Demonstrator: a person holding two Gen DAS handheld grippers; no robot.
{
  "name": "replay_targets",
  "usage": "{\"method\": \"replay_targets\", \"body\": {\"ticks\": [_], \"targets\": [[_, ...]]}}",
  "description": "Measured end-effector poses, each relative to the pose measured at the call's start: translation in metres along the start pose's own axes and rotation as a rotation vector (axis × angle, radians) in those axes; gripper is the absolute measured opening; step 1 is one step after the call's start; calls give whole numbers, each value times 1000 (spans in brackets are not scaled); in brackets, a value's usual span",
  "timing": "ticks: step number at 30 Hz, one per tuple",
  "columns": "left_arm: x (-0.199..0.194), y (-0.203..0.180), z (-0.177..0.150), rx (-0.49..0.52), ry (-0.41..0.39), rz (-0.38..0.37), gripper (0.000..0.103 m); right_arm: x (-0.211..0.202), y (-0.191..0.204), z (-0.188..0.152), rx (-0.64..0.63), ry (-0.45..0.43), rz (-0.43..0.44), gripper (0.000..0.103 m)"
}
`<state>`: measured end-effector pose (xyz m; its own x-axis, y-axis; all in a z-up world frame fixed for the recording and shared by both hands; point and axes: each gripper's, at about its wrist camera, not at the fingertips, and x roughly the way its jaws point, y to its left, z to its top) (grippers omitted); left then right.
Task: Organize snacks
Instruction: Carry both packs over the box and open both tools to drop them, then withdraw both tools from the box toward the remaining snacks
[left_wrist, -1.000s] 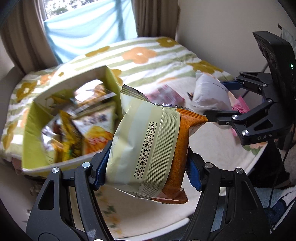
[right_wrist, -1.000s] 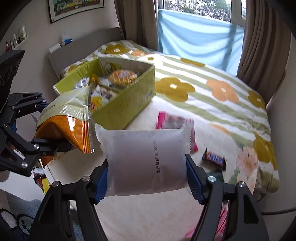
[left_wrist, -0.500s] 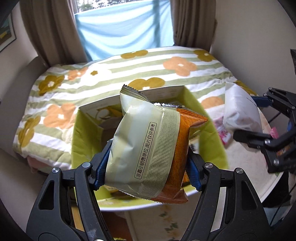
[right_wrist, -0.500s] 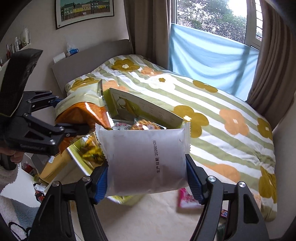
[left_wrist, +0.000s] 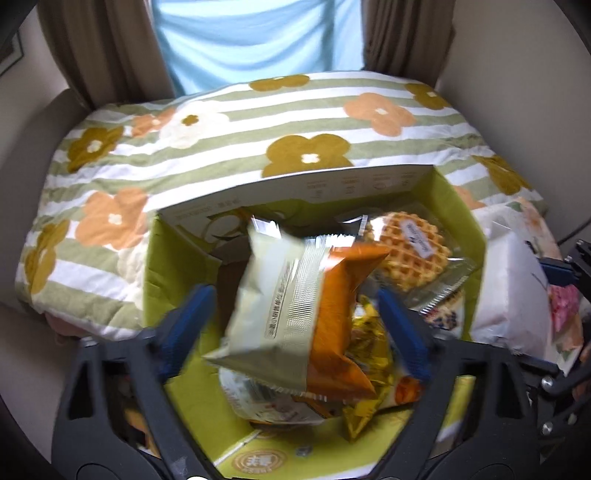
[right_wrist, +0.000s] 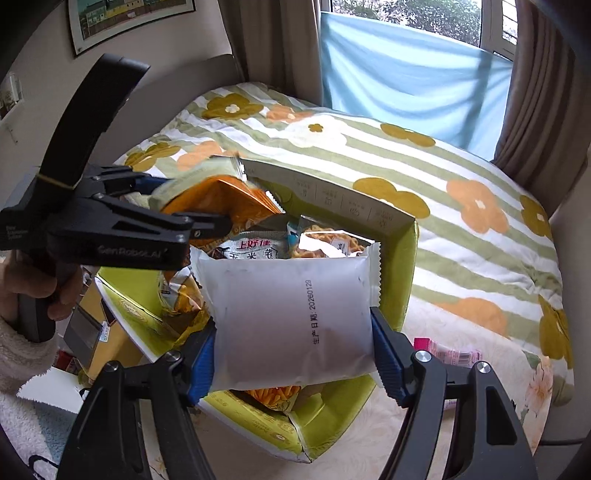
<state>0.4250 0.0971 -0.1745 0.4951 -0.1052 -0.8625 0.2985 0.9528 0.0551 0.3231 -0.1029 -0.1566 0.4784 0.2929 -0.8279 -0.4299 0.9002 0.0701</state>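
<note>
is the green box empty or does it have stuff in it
Not empty: the green box holds several packets, including a waffle and a gold-wrapped snack.

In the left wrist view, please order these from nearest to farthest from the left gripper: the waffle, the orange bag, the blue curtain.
1. Orange bag: between the opening jaws of the left gripper, above the green box.
2. Waffle: farther in the box, on the right.
3. Blue curtain: at the window, behind the bed.

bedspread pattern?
Green and white stripes with orange, mustard and white flowers on the bedspread; right wrist view.
</note>
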Motion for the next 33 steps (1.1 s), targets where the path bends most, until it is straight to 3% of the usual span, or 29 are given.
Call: {"method": "replay_targets", "body": {"ticks": [15,17,19,21,25,33], "targets": [[-11,7,-16,-87,20,21,103,26,2,-3,-27,96,-5,71],[-13,8,-18,-98,15,26,103,26,3,-5,-29,89,-2,74],[-15,10,-21,-114,14,25,103,19,3,-7,-33,44,5,90],[-16,11,-24,-128,15,26,103,15,2,-9,-30,31,16,95],[-16,11,-30,-144,28,25,103,19,-1,-13,-25,59,20,95],[-29,13,-41,-158,24,35,103,9,5,-9,-31,30,22,95]]}}
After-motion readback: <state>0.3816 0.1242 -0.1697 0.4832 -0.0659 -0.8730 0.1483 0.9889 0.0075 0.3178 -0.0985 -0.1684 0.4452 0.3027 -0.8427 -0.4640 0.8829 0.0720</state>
